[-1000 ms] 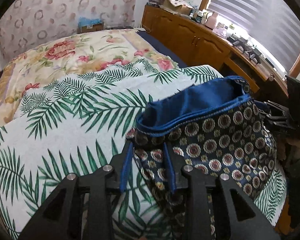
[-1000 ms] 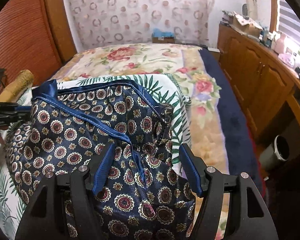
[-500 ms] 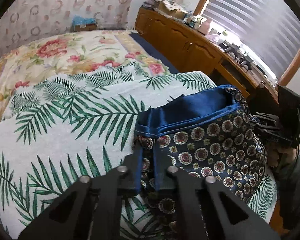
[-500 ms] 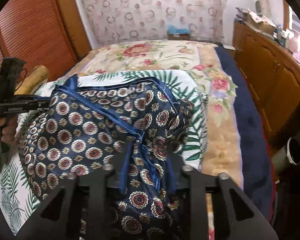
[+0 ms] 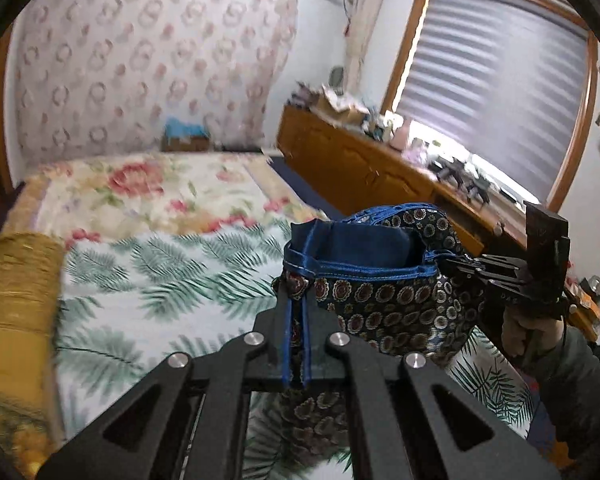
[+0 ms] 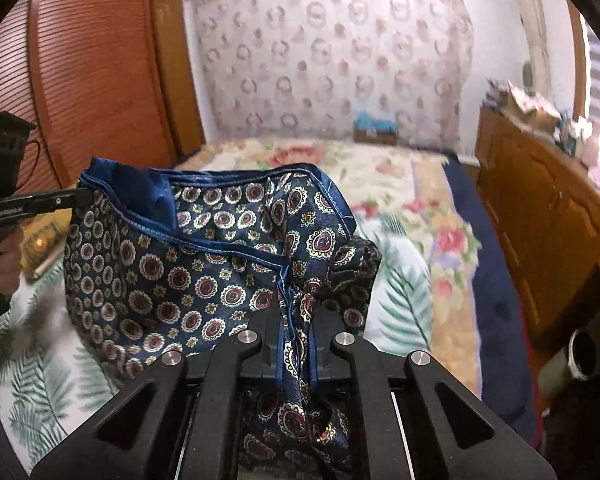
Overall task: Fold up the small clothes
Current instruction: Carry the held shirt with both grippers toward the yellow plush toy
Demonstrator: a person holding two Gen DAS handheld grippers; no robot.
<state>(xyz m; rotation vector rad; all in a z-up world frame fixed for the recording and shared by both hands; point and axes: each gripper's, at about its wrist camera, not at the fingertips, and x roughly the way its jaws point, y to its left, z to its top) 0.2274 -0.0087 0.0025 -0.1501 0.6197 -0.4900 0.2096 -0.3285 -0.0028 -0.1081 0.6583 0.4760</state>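
Observation:
A pair of navy patterned shorts (image 5: 384,300) with a plain blue lining hangs in the air above the bed, waistband up. My left gripper (image 5: 297,300) is shut on one end of the waistband. My right gripper (image 6: 296,320) is shut on the other end of the shorts (image 6: 188,264). In the left wrist view the right gripper (image 5: 448,268) comes in from the right. In the right wrist view the left gripper (image 6: 82,196) comes in from the left. The cloth sags between the two grippers.
A palm-leaf sheet (image 5: 148,280) covers the near bed, with a floral blanket (image 5: 148,188) beyond. A wooden dresser (image 5: 364,168) with clutter stands at the right under the window. A wooden wardrobe (image 6: 80,80) stands at the left. A yellow cushion (image 5: 16,292) lies at the left.
Both grippers closed on the waistband ends and lifted the shorts off the sheet. The cameras now look higher into the room.

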